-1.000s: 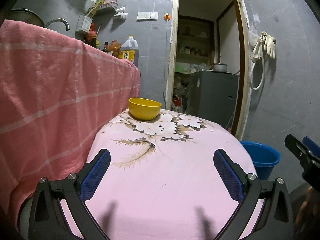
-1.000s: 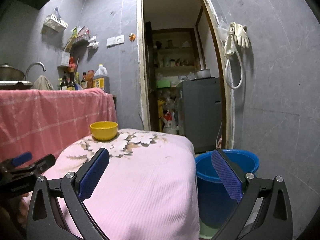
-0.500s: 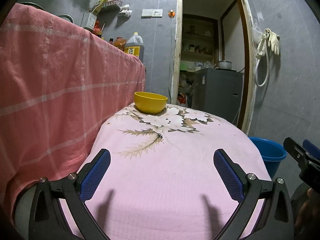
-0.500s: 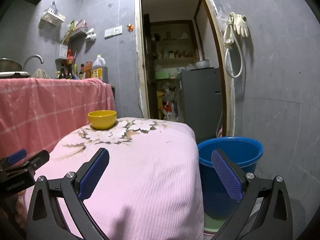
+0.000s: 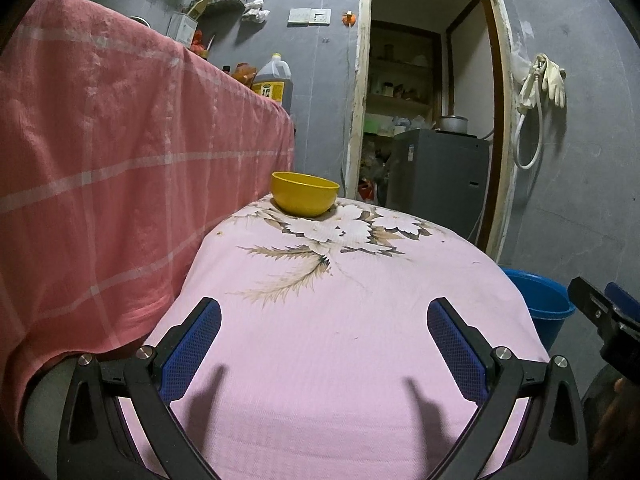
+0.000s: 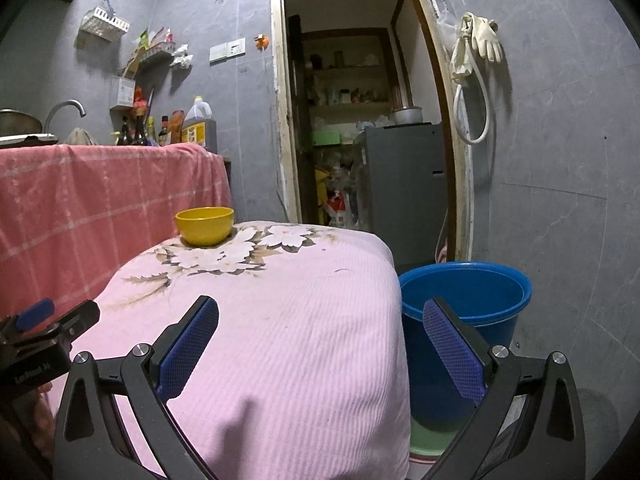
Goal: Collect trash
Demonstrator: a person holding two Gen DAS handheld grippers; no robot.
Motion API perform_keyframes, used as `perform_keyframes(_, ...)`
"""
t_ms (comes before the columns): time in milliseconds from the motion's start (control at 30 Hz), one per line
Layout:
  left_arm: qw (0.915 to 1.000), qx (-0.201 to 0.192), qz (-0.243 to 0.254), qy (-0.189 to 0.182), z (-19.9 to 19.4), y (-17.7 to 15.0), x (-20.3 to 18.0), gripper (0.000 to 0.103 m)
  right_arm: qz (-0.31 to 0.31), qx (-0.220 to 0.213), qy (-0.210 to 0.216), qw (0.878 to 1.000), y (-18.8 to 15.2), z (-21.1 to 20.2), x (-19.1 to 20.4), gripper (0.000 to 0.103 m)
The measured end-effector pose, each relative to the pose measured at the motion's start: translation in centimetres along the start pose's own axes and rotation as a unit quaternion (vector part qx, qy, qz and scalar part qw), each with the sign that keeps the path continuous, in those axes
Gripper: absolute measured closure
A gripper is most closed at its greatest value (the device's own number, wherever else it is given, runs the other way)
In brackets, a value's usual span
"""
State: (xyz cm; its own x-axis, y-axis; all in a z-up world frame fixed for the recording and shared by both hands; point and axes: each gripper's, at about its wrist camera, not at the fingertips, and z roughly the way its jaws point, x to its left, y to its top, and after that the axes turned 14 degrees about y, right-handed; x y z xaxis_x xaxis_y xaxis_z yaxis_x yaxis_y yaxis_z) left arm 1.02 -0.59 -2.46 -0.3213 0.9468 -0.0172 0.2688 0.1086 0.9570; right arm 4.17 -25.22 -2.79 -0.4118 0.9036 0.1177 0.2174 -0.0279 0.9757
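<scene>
Trash was not visible anywhere on the table (image 5: 340, 340); its whereabouts could not be told from either view. Nearest the table's front edge, the left gripper (image 5: 324, 344) and right gripper (image 6: 320, 344) both hovered with fingers spread wide apart, holding nothing. Beside the table's right edge stood the blue bucket (image 6: 472, 304), judged the likely bin. At the table's far end sat the yellow bowl (image 5: 305, 193); contents hidden. Risks noted: a blind forward reach could knock the bowl off that end, or snag and drag the loose pink cloth (image 6: 280, 340).
</scene>
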Motion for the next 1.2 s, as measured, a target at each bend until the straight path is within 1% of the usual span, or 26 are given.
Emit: perform_keyframes(1200, 1.0, -0.005, 0.007, -0.002, -0.32, -0.02, -0.3, 0.002, -0.004, 0.001, 0.001, 1.0, -0.04, 0.17, 0.31, 0.0)
